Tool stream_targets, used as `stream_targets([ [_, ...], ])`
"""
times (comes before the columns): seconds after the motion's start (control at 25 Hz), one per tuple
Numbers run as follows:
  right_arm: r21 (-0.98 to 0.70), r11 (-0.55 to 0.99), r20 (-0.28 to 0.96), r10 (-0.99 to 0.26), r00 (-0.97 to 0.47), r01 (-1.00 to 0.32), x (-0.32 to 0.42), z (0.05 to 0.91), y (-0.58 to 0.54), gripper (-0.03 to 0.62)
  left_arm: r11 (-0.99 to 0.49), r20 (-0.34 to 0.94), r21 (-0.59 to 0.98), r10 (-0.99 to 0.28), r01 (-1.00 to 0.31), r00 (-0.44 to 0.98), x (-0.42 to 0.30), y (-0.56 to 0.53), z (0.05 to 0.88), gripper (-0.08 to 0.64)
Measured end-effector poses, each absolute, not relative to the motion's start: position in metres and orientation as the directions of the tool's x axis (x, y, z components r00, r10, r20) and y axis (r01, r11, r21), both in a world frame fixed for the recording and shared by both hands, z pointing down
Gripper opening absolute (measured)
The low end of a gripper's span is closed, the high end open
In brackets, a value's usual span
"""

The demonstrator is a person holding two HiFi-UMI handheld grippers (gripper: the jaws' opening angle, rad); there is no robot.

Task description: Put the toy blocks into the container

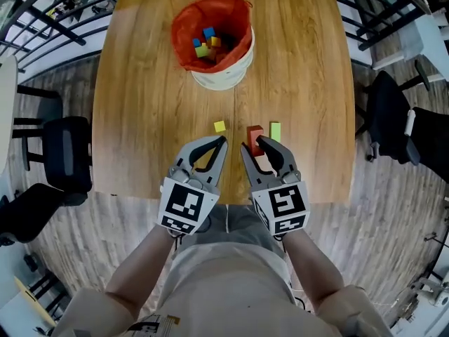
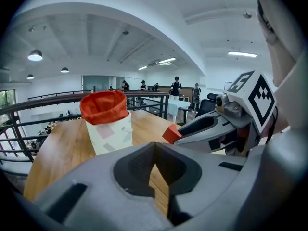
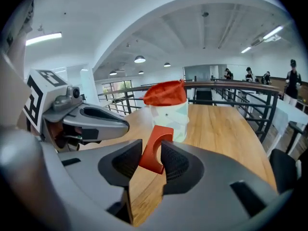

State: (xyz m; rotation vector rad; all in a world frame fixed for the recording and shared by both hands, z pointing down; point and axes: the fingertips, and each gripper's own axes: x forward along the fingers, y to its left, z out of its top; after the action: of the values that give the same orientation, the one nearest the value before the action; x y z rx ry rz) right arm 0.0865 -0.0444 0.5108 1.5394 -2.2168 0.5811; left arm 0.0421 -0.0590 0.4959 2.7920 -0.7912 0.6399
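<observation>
Red arch block [image 3: 155, 150] clamped in the right gripper's [image 1: 256, 146] jaws above the table's [image 1: 140, 118] near edge, red-lined container [image 1: 223, 80] ahead, far and slightly left; left gripper [image 1: 222, 143] closed, empty.

The container [image 1: 214, 44] stands on the table [image 1: 140, 83], toward the far end, so everything gets placed from there. Inside the container sits a small heap of blocks [image 1: 205, 44]. Come back from the container toward the person, well apart from it, and a small cube [image 1: 219, 126] lies on the table. Nearer the person than the container and a touch to its right, the arch block [image 1: 254, 139] is pinched between the jaws of the right gripper [image 1: 252, 146]. Just right of that lies a long block [image 1: 275, 131]. The left gripper [image 1: 222, 142] sits nearer the person than the cube, beside the right gripper, with its jaw tips together on nothing. Off the table, one chair [image 1: 66, 153] stands far left of the container and another chair [image 1: 389, 114] far right.
</observation>
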Motion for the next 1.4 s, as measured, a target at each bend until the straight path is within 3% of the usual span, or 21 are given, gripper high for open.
stream_targets([
  [0.6, -0.038, 0.379, 0.29, -0.881, -0.374, -0.924, 0.086, 0.377, -0.077, 0.127, -0.797, 0.288, -0.058, -0.59, -0.602, 0.754, 0.022, -0.087, 0.38, 0.012],
  [1.4, -0.021, 0.431, 0.231, -0.876, -0.424, -0.902, 0.064, 0.347, -0.154, 0.127, -0.728, 0.217, -0.111, -0.683, -0.677, 0.698, 0.002, -0.146, 0.352, 0.012],
])
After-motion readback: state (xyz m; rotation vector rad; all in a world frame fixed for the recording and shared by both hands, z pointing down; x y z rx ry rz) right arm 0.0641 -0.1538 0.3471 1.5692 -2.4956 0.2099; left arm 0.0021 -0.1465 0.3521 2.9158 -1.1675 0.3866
